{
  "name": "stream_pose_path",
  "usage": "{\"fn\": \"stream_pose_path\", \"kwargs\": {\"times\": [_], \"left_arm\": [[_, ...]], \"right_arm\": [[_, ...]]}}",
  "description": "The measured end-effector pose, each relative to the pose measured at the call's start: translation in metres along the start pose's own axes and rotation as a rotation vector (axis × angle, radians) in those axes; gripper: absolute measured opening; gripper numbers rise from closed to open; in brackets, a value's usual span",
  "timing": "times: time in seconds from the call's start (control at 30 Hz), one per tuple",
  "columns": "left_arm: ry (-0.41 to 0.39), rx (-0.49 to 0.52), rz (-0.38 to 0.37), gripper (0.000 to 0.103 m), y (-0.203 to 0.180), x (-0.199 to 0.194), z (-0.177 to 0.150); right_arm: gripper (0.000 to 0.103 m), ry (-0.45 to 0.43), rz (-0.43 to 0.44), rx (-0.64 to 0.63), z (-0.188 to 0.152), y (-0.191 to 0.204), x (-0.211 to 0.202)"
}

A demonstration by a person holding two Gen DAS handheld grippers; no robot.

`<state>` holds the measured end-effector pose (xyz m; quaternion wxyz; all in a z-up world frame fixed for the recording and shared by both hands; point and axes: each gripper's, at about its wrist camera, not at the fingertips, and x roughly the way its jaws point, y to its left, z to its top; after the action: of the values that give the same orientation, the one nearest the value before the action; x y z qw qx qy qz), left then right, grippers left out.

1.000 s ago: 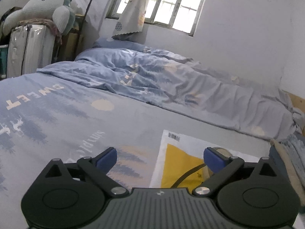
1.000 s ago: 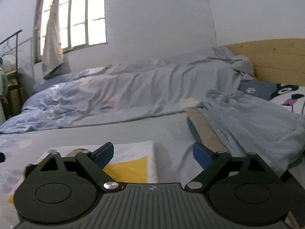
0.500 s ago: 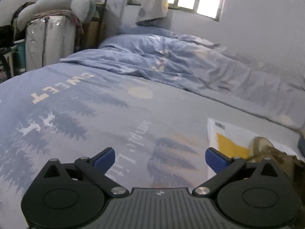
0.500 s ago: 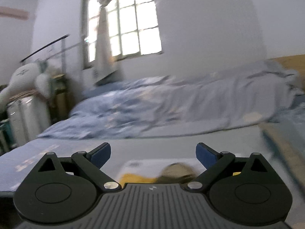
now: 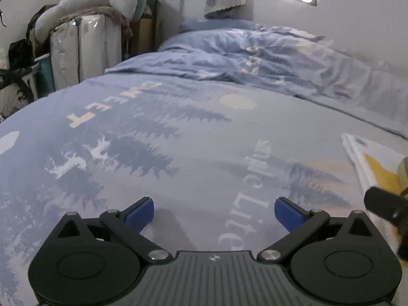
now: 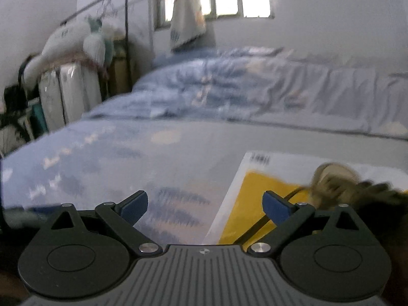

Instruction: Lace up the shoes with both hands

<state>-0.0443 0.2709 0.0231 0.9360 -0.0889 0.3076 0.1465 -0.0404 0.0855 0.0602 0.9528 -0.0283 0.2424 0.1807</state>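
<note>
- Bed sheet (image 5: 193, 153), blue print, fills both views; rumpled duvet (image 5: 255, 58) behind it, stacked storage off the left edge.
- Left gripper (image 5: 214, 213): low over bare sheet, jaws spread wide, nothing held.
- Right gripper (image 6: 205, 205): level, jaws wide apart, empty.
- Shoe (image 6: 339, 183): blurred, on white-yellow mat (image 6: 255, 191), ahead-right of right gripper; dark lace (image 6: 265, 220) runs toward its right finger, contact unclear.
- Sheet left of mat is open.

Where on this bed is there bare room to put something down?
The flat printed sheet is free between the rumpled duvet at the back and the white-and-yellow mat on the right. The mat is crowded: the shoe and a black lace lie on it. Both the left gripper and right gripper are open.
</note>
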Motion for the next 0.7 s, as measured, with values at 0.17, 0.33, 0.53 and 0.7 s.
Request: {"fn": "stream_pose_path", "kwargs": {"times": [0.17,0.33,0.53,0.7], "left_arm": [[-0.008,0.081,0.017,0.103,-0.016,0.006,-0.005],[-0.007,0.081,0.053,0.103,-0.019,0.012,-0.007],[-0.013,0.079,0.061,0.103,-0.019,0.011,-0.009],[-0.016,0.082,0.066,0.103,-0.02,0.01,-0.009]], "right_arm": [[0.098,0.077,-0.052,-0.032,-0.022,-0.003,0.024],[0.101,0.125,-0.045,-0.018,-0.027,-0.01,0.041],[0.103,0.131,-0.04,-0.026,-0.026,-0.012,0.045],[0.103,0.129,-0.038,-0.028,-0.026,-0.013,0.046]]}}
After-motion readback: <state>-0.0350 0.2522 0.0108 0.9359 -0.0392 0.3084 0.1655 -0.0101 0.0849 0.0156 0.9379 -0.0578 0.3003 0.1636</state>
